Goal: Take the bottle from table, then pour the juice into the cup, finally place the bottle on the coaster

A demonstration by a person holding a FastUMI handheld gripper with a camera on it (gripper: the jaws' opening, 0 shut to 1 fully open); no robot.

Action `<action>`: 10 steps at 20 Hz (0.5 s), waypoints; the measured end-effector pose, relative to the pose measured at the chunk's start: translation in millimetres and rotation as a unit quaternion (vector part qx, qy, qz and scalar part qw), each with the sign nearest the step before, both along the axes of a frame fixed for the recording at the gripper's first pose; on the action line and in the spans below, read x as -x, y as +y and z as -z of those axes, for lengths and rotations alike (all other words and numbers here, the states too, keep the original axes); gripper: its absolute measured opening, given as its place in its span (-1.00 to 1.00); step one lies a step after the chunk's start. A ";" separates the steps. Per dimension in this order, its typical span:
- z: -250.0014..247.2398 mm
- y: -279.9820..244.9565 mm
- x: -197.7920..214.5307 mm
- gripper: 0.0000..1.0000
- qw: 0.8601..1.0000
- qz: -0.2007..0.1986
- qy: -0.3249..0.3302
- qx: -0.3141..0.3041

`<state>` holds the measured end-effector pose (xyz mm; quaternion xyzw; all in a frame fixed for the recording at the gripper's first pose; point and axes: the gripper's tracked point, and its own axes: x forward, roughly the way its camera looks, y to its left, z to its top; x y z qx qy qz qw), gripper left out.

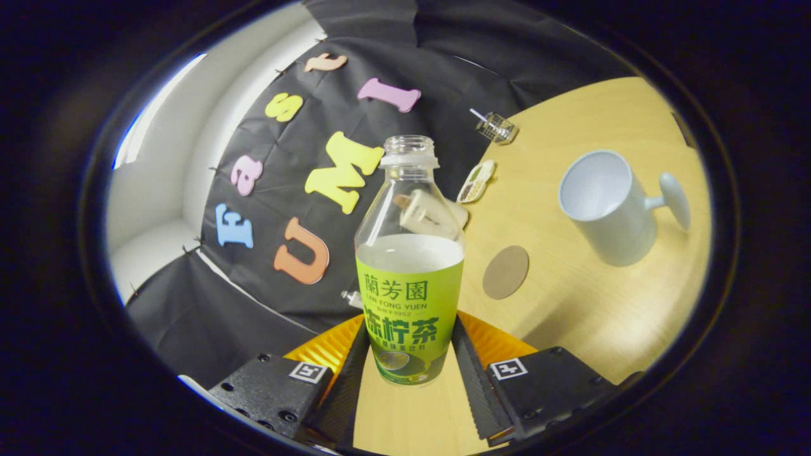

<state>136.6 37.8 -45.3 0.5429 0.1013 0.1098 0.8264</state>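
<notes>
Your gripper (410,373) has both fingers clamped on the uncapped bottle (409,272), tilted and clear of the desk (589,304). Beyond them, the round coaster (505,272) lies mid-desk, and the white cup (607,206) stands past it, well apart.

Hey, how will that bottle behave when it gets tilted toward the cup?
The bottle is open and over half full, so it may spill early. Clear thin plastic probably flexes. The claw grips low on the label, so it could swing top-heavy.
</notes>
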 end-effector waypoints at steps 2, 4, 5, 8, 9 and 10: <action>-3.7 -0.1 -2.4 0.56 0.999 -0.003 -0.006 -0.046; -4.5 -0.7 -4.3 0.57 0.997 -0.004 -0.009 -0.077; -6.4 -1.0 -4.5 0.56 0.996 -0.006 -0.010 -0.088; -12.9 0.5 -6.3 0.56 0.991 -0.010 -0.013 -0.129; -16.9 -1.7 -10.6 0.56 0.989 -0.008 -0.012 -0.144; -17.8 -3.3 -12.7 0.56 0.988 -0.007 -0.011 -0.157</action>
